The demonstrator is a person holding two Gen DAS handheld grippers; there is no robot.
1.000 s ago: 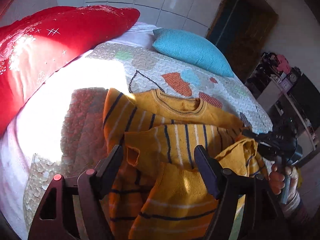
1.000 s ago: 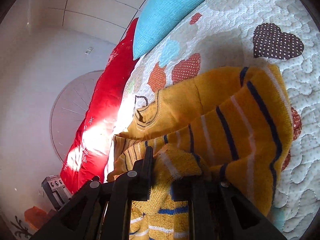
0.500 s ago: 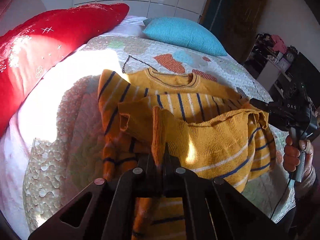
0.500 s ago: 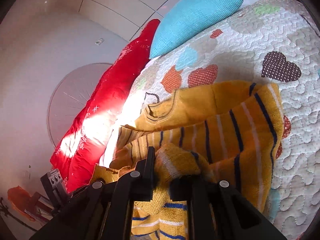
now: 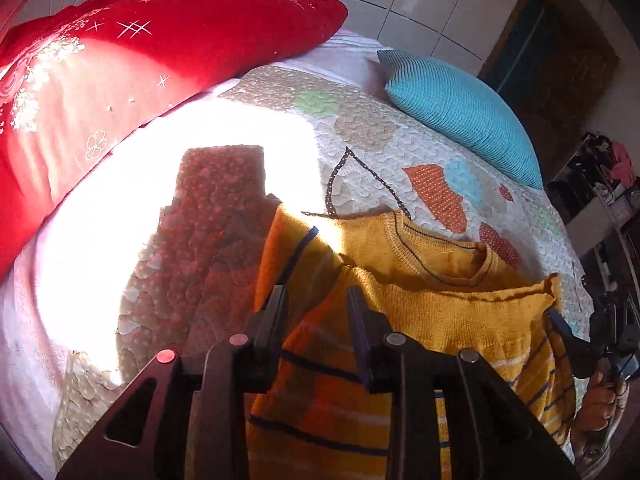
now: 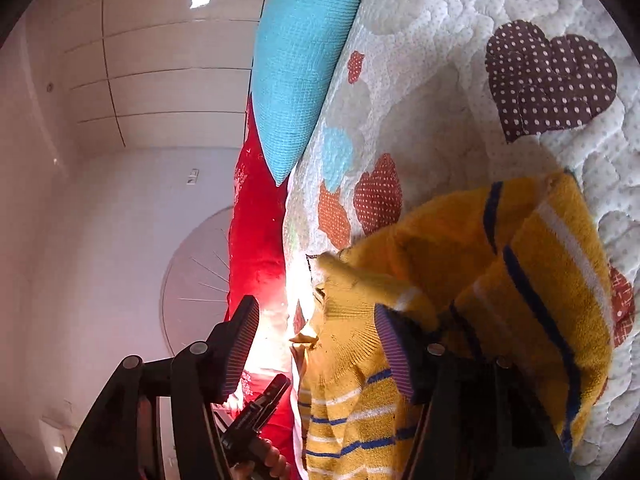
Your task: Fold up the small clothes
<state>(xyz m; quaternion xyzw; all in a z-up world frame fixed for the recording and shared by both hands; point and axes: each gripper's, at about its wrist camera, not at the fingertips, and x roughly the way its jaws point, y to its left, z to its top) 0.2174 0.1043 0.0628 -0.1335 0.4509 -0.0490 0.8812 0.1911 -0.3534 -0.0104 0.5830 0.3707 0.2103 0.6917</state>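
1. The little mustard-yellow striped sweater (image 5: 420, 320) lies on the quilted bedspread (image 5: 360, 136), near the foot of the bed, well short of the red pillow (image 5: 140, 60) and the teal cushion (image 5: 460, 112).
2. Its lower part is doubled up over the body: the ribbed hem sits just below the neckline, and one sleeve looks tucked in along the side. I'd call that one fold down.
3. It's not neat, though. On the right gripper's side the knit is heaped and bunched, so there's smoothing left, and probably one more fold to make a tidy packet.
4. Left gripper (image 5: 316, 304): jaws parted, fairly wide. Sweater fabric shows between the fingers, but they aren't pinching it; they hover at the folded edge with nothing in them.
5. Right gripper (image 6: 316, 348): jaws wide apart too. The hem corner (image 6: 340, 312) droops in the gap, close against the right-hand pad or perhaps touching it; the other pad stands clear. Nothing is clamped.
6. So the sweater rests on the bed under its own weight, with both tools free beside it.
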